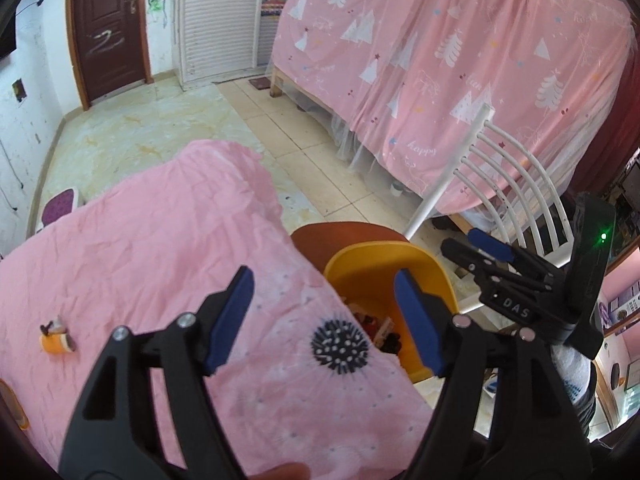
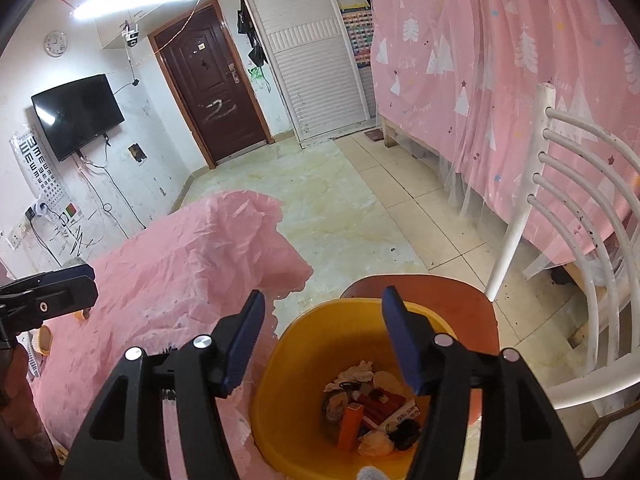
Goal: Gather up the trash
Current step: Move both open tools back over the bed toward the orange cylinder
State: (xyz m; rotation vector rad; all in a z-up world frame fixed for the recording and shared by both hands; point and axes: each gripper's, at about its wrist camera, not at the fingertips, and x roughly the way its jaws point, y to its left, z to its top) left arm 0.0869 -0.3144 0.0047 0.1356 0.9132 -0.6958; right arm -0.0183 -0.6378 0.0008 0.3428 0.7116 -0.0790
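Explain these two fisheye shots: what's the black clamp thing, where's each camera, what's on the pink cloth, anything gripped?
No robot here: a person carries two handheld black clamps with blue pads. Each camera rides on its own clamp, looking along the fingers. The left gripper hangs open over the wrinkled pink cloth-covered table, where a small orange cup-like scrap and a black spiky ball lie. The right gripper is open and empty above the round yellow plastic bin, which sits on an orange chair seat and holds mixed wrappers and tissue.
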